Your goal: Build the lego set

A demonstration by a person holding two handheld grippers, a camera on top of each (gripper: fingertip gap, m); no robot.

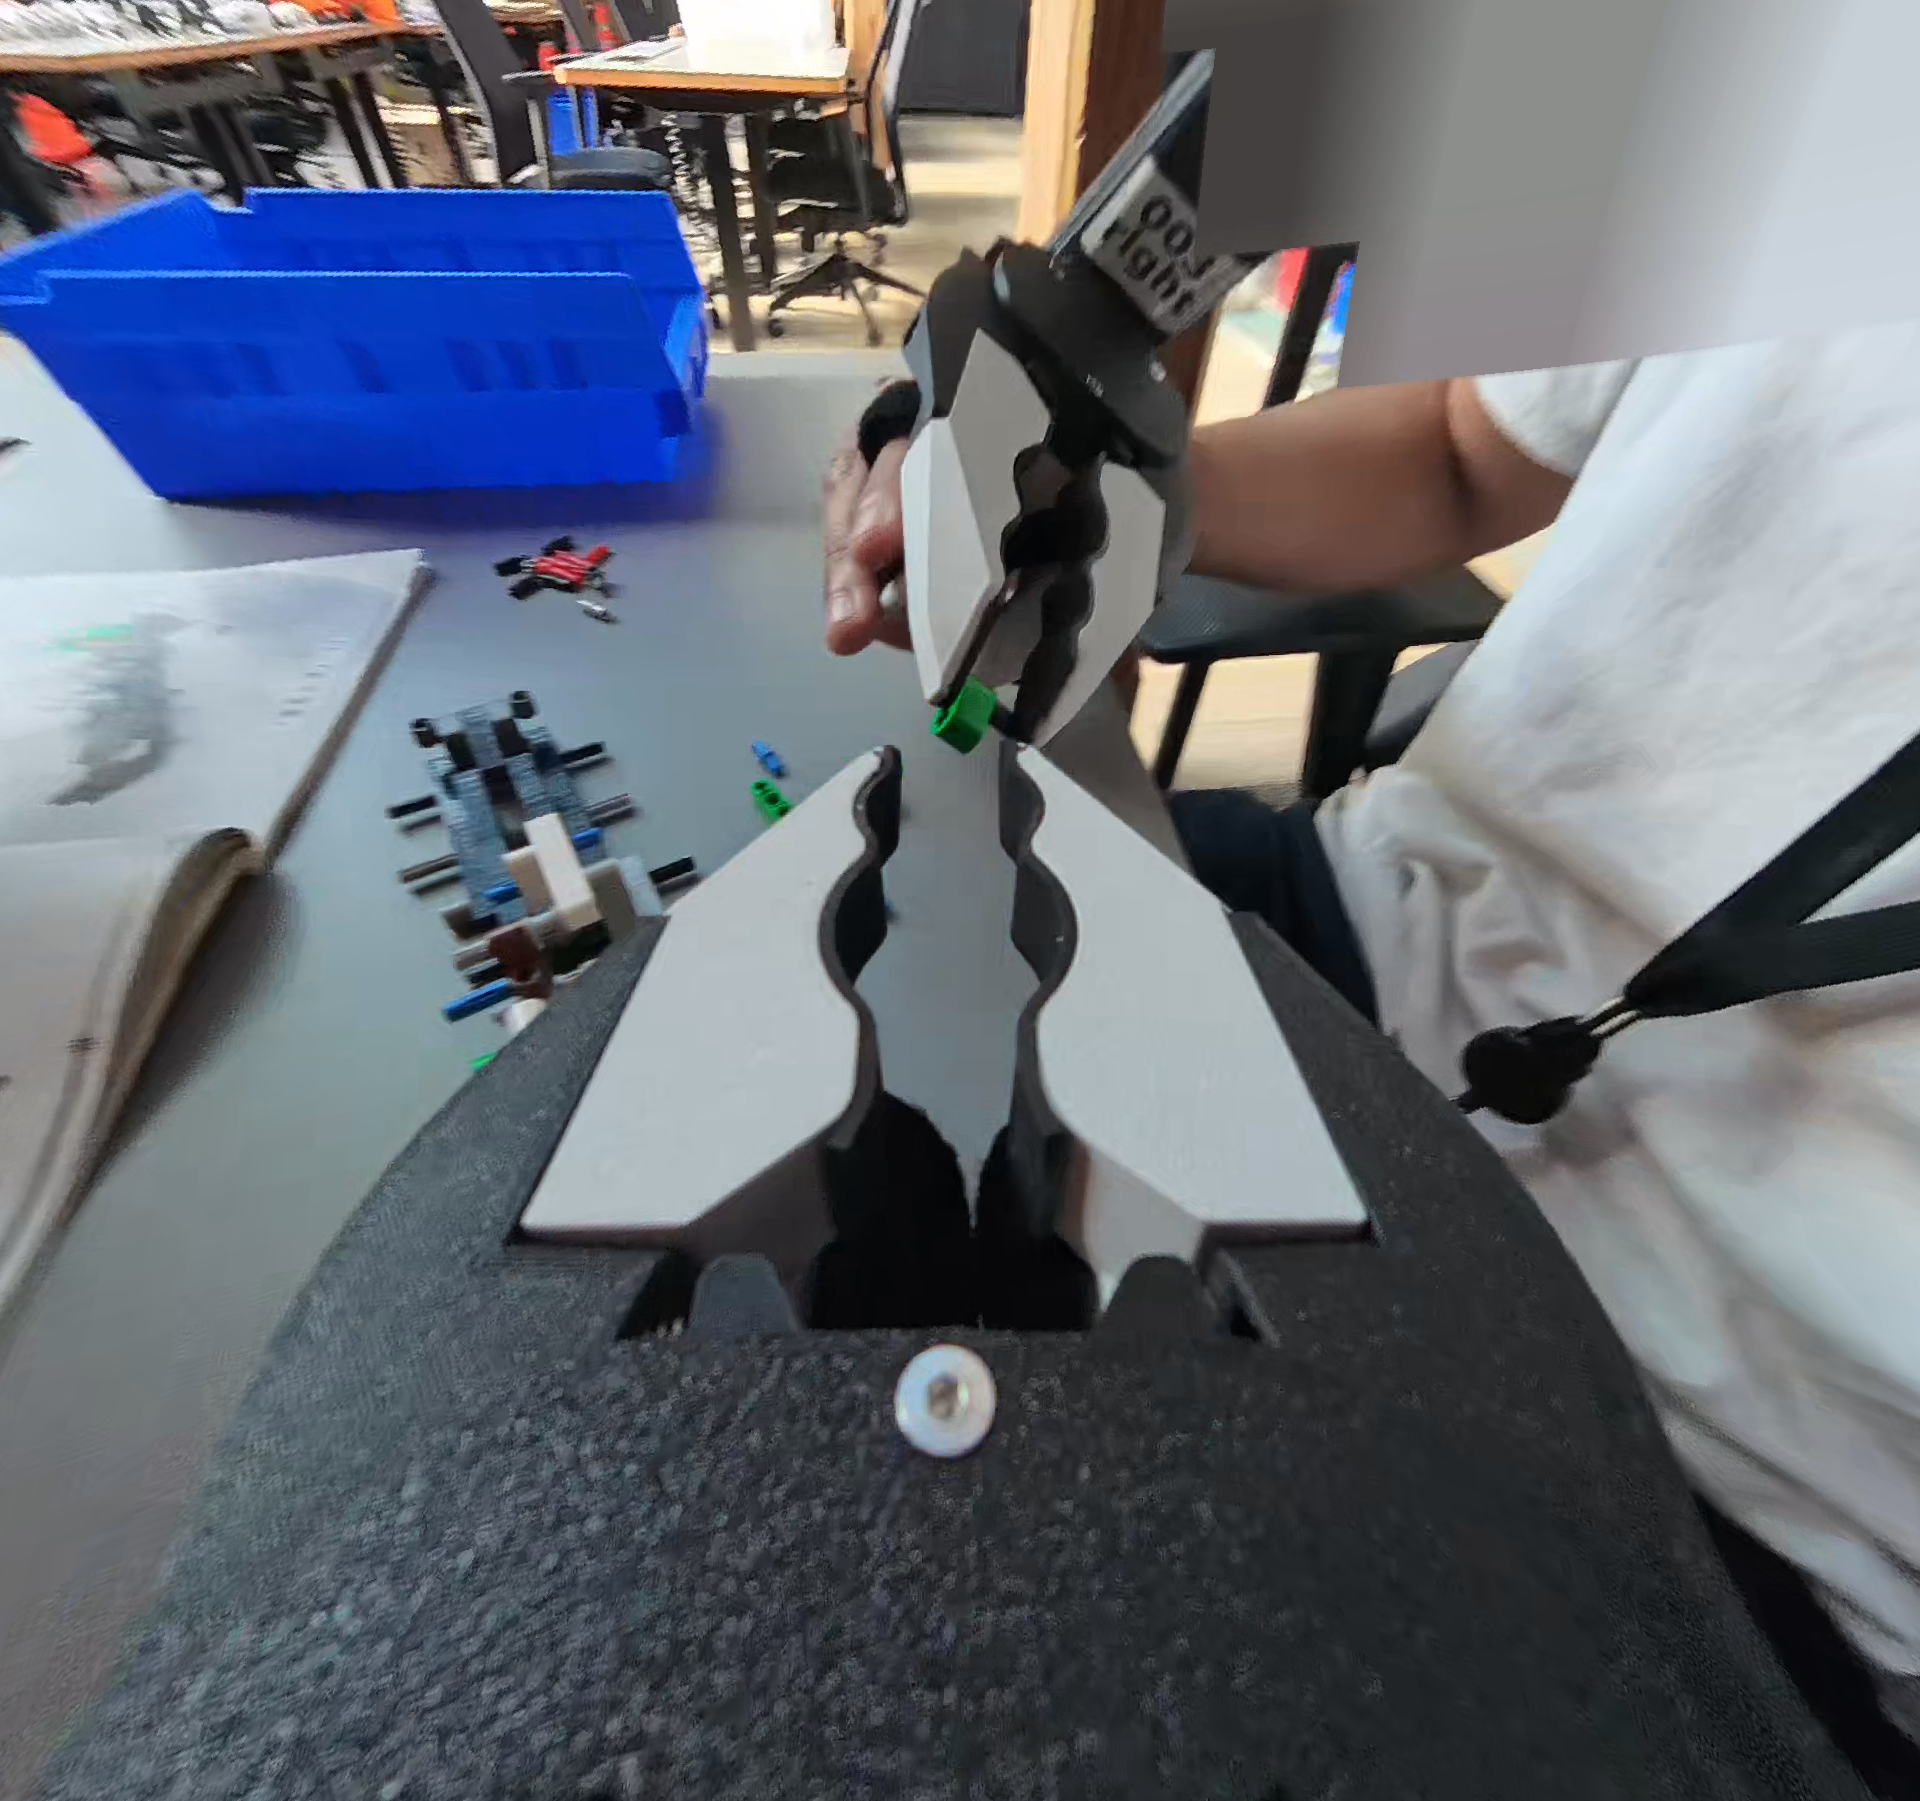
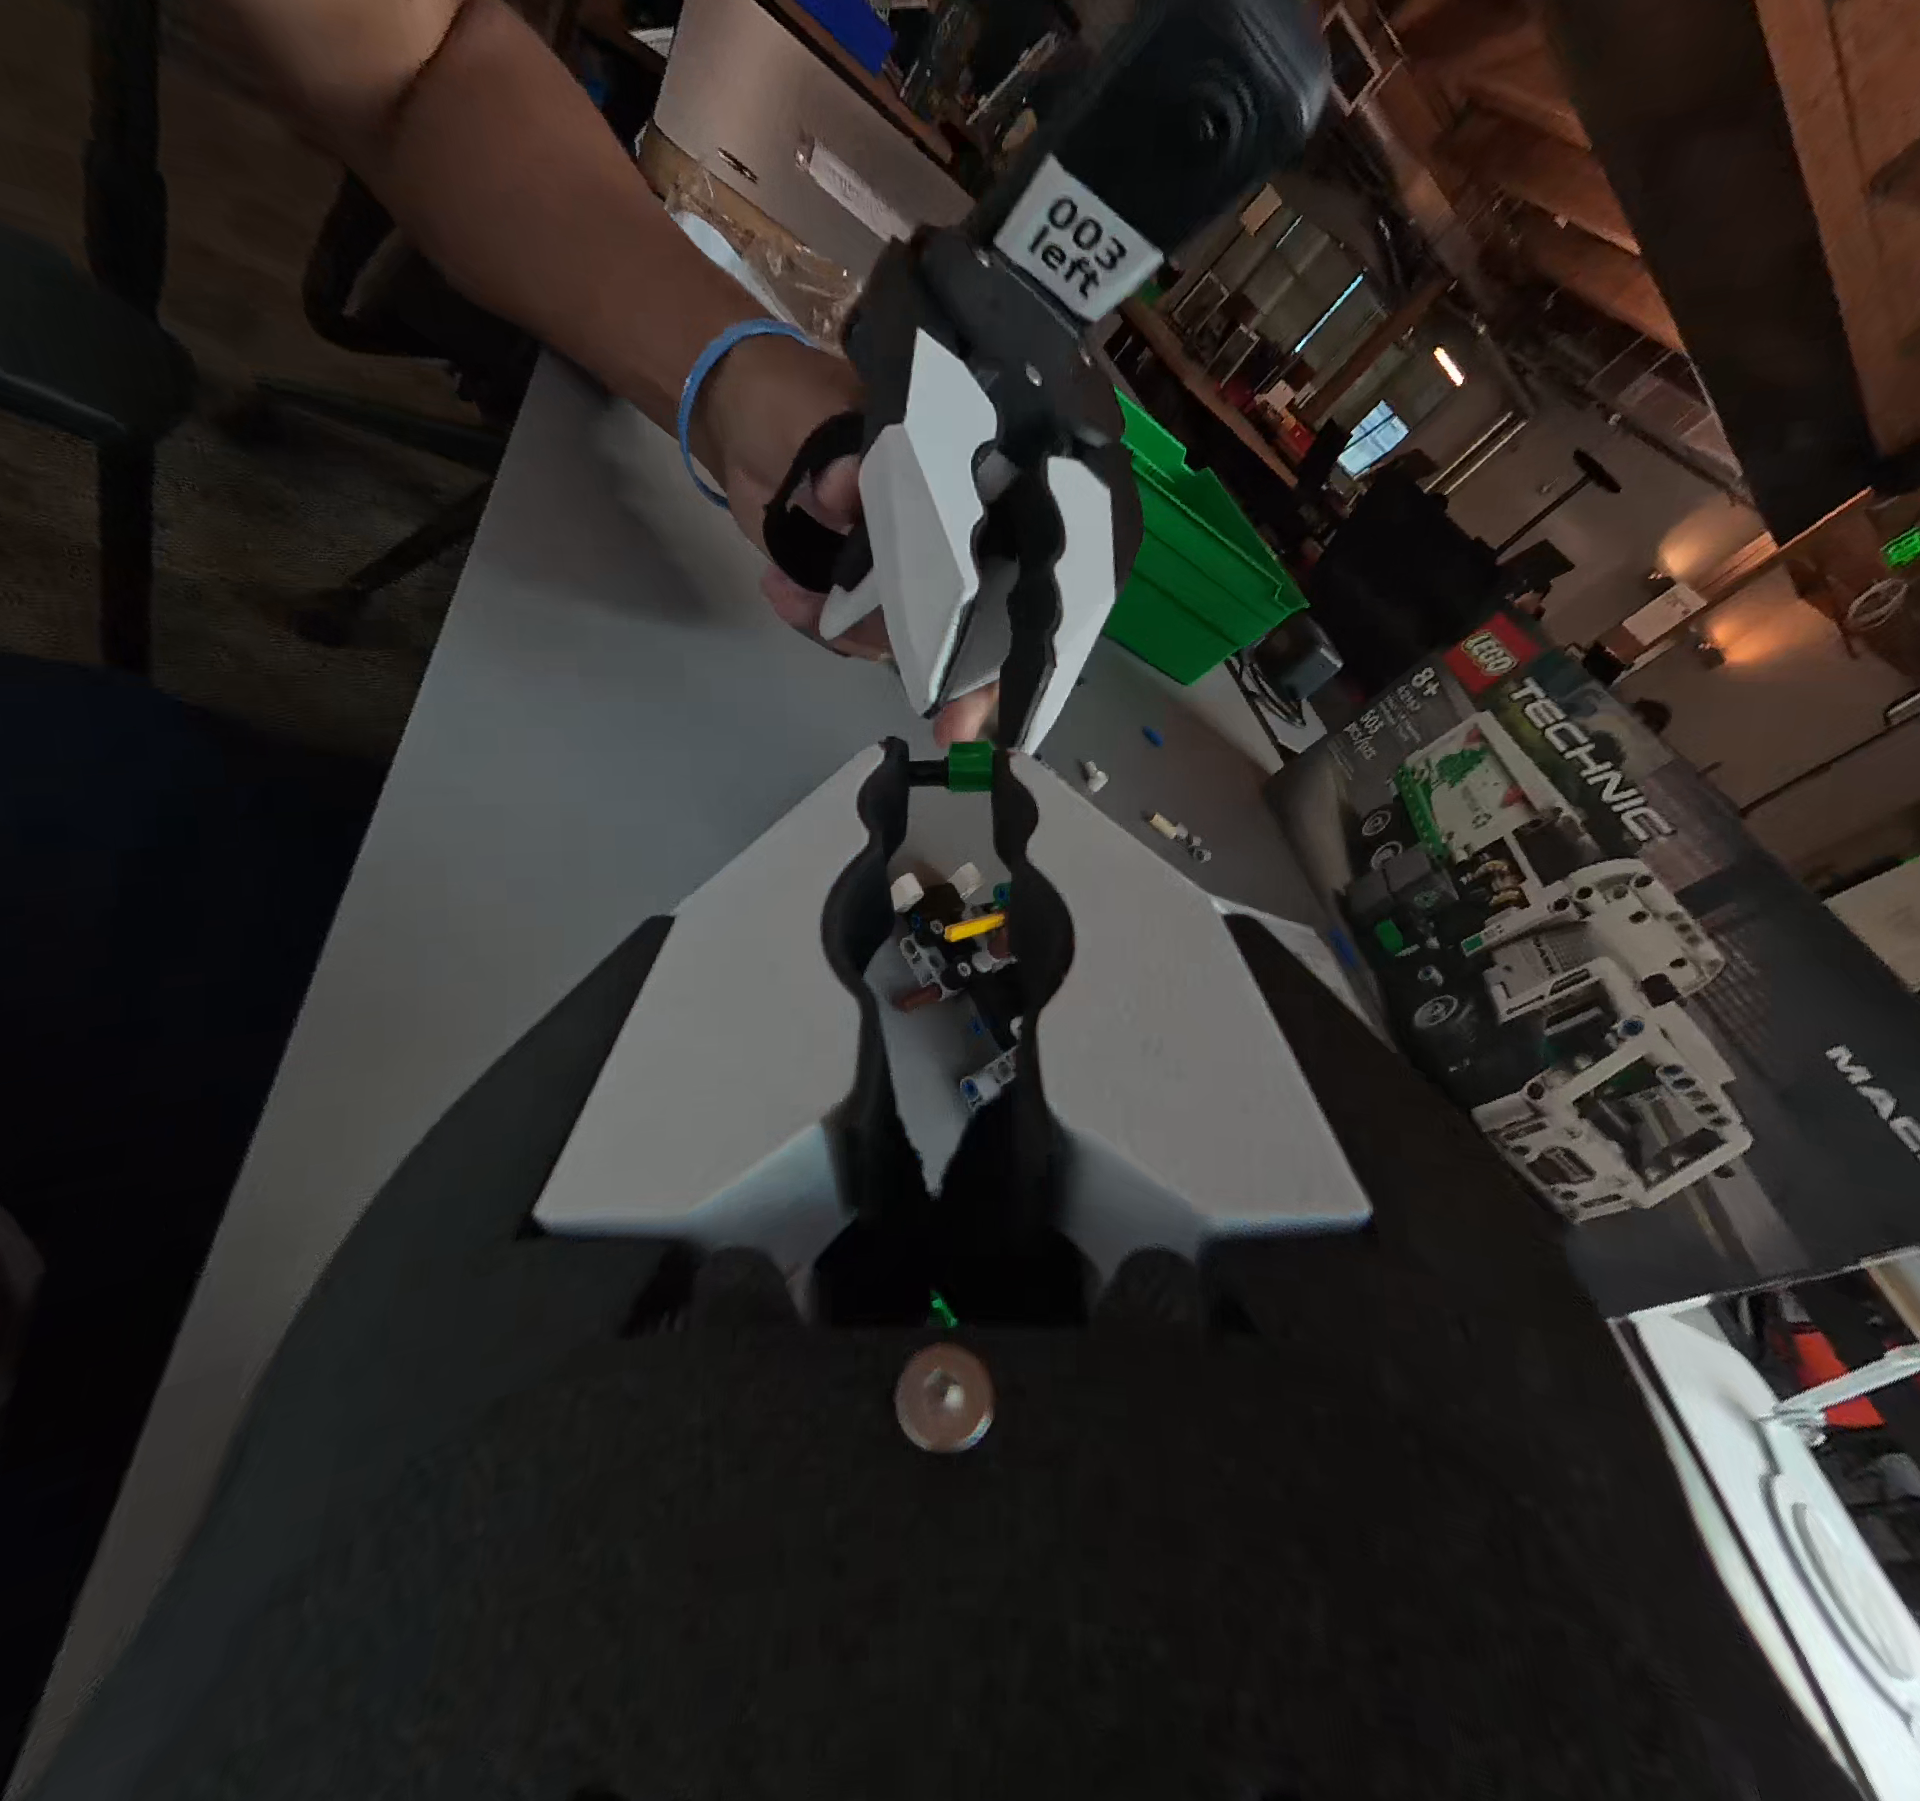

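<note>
My right gripper (image 2: pixel 943 757) is shut on a small green connector (image 2: pixel 967 767) with a black pin in it, which spans the gap between its fingertips. It holds the piece in the air above the grey table (image 2: pixel 582 712). In the left wrist view, the right gripper (image 1: pixel 982 715) and the green connector (image 1: pixel 964 715) are just beyond my left gripper (image 1: pixel 948 762). The left gripper is open and empty, tip to tip with the right. The left gripper also shows in the right wrist view (image 2: pixel 982 712). A partly built chassis (image 1: pixel 520 837) lies on the table; it also shows between the right fingers (image 2: pixel 956 941).
A blue bin (image 1: pixel 364 349) stands at the back and an open instruction booklet (image 1: pixel 156 712) lies to the left. A small red and black assembly (image 1: pixel 561 567) and loose pins (image 1: pixel 769 759) lie on the table. A green bin (image 2: pixel 1184 567) and the set's box (image 2: pixel 1558 920) are on the right. My left and right fingertips are right by each other.
</note>
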